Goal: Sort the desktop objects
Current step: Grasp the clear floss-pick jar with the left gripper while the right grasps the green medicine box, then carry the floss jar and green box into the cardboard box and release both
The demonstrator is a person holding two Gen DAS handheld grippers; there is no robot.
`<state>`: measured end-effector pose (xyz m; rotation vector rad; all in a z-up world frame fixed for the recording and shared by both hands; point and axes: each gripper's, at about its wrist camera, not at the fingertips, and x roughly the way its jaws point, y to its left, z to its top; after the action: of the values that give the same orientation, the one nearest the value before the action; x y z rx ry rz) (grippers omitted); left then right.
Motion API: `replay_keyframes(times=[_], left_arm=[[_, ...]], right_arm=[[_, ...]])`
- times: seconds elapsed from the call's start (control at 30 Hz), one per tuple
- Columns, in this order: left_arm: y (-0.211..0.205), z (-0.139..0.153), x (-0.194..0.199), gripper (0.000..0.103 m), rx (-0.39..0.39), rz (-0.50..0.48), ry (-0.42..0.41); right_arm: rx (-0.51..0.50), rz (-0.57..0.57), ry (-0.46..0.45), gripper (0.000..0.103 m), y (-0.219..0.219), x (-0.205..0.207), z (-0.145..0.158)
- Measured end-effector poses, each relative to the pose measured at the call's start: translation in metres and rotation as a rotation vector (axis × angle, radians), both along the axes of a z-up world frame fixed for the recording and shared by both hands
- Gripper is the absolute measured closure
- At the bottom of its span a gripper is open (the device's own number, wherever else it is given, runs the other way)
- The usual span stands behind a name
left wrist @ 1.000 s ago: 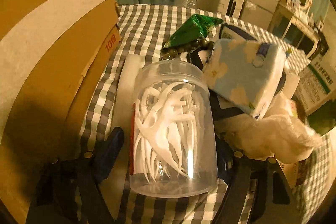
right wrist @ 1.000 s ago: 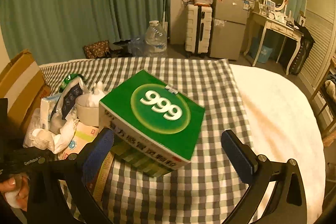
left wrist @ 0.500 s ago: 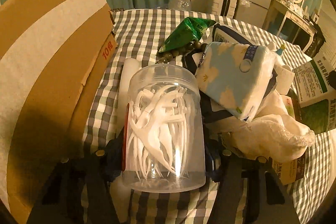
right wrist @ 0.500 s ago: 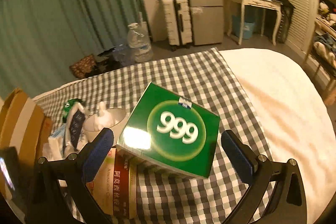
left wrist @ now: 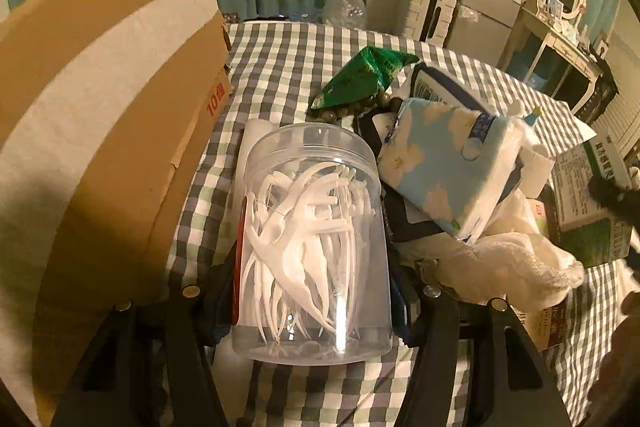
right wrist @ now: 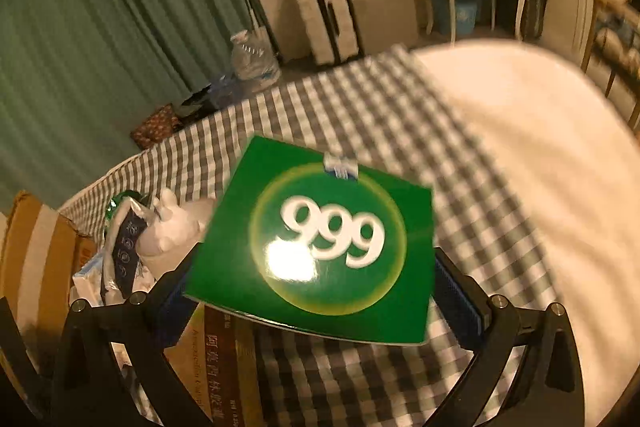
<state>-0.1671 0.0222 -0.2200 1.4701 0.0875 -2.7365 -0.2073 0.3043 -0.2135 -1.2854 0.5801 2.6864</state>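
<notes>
A clear plastic jar point(left wrist: 316, 227) full of white floss picks lies on the checked cloth point(left wrist: 288, 59), its base toward the camera. My left gripper point(left wrist: 314, 287) is shut on the jar, a pad pressed on each side. In the right wrist view a green box point(right wrist: 320, 235) marked 999 fills the space between the fingers of my right gripper point(right wrist: 312, 291). The jaws stand wide, one blue pad just outside each side edge of the box, and the box's near corner hides the left pad's tip. That picture is blurred. The same green box point(left wrist: 592, 211) shows at the far right of the left wrist view.
An open cardboard box point(left wrist: 100, 107) stands at the left. Right of the jar lie a green packet point(left wrist: 360, 79), dark beads point(left wrist: 348, 109), a blue tissue pack point(left wrist: 448, 163) and crumpled white material point(left wrist: 512, 263). A brown medicine box point(right wrist: 224, 367) lies under the green one. A white cover point(right wrist: 540, 167) lies to the right.
My left jaws closed onto the floss jar. The right gripper rolled and came down over the green box, which now sits between its fingers.
</notes>
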Motion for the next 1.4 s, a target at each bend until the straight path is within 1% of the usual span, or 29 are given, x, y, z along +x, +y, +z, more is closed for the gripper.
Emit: replay_keyframes(times=[0.07, 0.1, 0.13, 0.17, 0.23, 0.4, 0.53, 0.6, 0.77, 0.87, 0.97, 1.2, 1.4], left_arm=[[0.0, 0.005, -0.002, 0.041, 0.002, 0.001, 0.012], [0.001, 0.007, -0.002, 0.041, 0.002, 0.0, 0.017], [0.001, 0.009, -0.001, 0.041, 0.003, -0.001, 0.023], [0.001, 0.01, 0.0, 0.041, 0.004, -0.003, 0.027], [0.002, 0.013, 0.001, 0.041, -0.002, -0.007, 0.035], [0.001, 0.027, 0.005, 0.041, 0.001, -0.001, 0.069], [0.002, 0.039, 0.012, 0.041, 0.002, 0.002, 0.094], [0.003, 0.046, 0.016, 0.041, 0.007, -0.003, 0.105], [0.013, 0.065, 0.027, 0.041, -0.027, -0.025, 0.145], [0.014, 0.077, 0.033, 0.041, -0.023, -0.028, 0.169], [0.014, 0.092, 0.042, 0.041, -0.017, -0.03, 0.195], [0.012, 0.116, 0.057, 0.041, -0.025, -0.041, 0.265], [0.001, 0.139, 0.071, 0.041, -0.005, -0.03, 0.322]], right_arm=[[-0.066, -0.011, -0.032, 0.0, 0.007, 0.0, -0.007], [-0.077, -0.014, -0.039, 0.001, 0.008, 0.0, -0.009], [-0.079, -0.012, -0.042, 0.004, 0.009, 0.001, -0.01], [-0.067, 0.0, -0.031, 0.011, 0.008, 0.002, -0.008], [-0.025, 0.001, -0.026, 0.011, 0.005, 0.003, -0.004], [-0.036, -0.032, 0.004, 0.012, 0.015, 0.014, 0.006], [0.007, -0.053, 0.048, 0.012, 0.017, 0.023, 0.019], [0.01, -0.048, 0.057, 0.012, 0.015, 0.028, 0.025], [0.007, -0.012, 0.107, 0.012, 0.007, 0.04, 0.043], [0.061, 0.007, 0.164, 0.012, -0.001, 0.049, 0.059], [0.092, 0.02, 0.202, 0.012, -0.006, 0.057, 0.072], [0.161, 0.058, 0.28, 0.012, -0.021, 0.08, 0.094], [0.215, 0.086, 0.332, 0.012, -0.026, 0.094, 0.109]])
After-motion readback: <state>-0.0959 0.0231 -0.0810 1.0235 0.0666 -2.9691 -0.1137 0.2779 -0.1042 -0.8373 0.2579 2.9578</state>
